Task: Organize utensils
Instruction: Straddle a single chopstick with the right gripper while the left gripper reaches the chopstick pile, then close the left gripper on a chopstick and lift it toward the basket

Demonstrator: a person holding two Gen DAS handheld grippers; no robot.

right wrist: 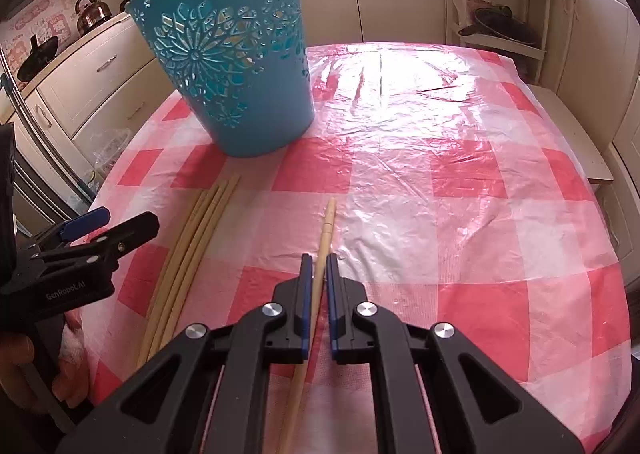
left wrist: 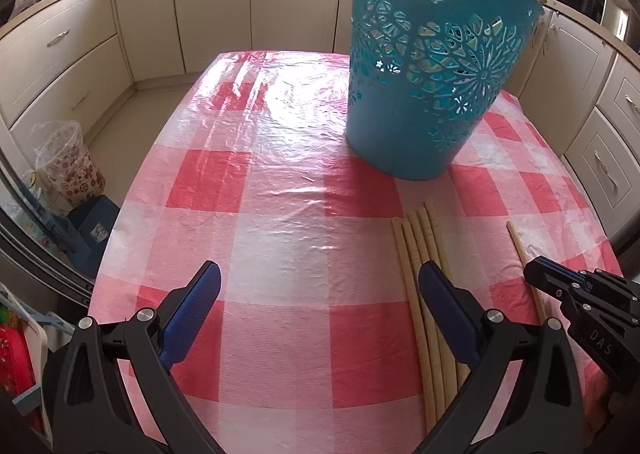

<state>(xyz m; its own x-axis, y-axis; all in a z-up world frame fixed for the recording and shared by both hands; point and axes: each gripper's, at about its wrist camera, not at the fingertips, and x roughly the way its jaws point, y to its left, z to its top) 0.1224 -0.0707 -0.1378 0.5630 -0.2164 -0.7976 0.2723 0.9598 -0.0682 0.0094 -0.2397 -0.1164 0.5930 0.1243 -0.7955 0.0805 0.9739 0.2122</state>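
Note:
A single pale wooden chopstick (right wrist: 326,228) lies lengthwise between the blue pads of my right gripper (right wrist: 319,260), which is shut on it; the same stick (left wrist: 518,244) shows at the right of the left wrist view. A bundle of several chopsticks (left wrist: 420,250) (right wrist: 188,242) lies on the red-and-white checked tablecloth (left wrist: 280,214). My left gripper (left wrist: 320,280) stands open over bare cloth, its right finger just over the bundle. A tall teal cut-out basket (left wrist: 424,66) (right wrist: 236,54) stands upright beyond the sticks.
The table ends in a rounded edge on all sides. Cream kitchen cabinets (left wrist: 216,6) ring the room. A floral bin with a plastic liner (left wrist: 68,166) stands on the floor at left. A white shelf rack (right wrist: 500,10) stands behind the table.

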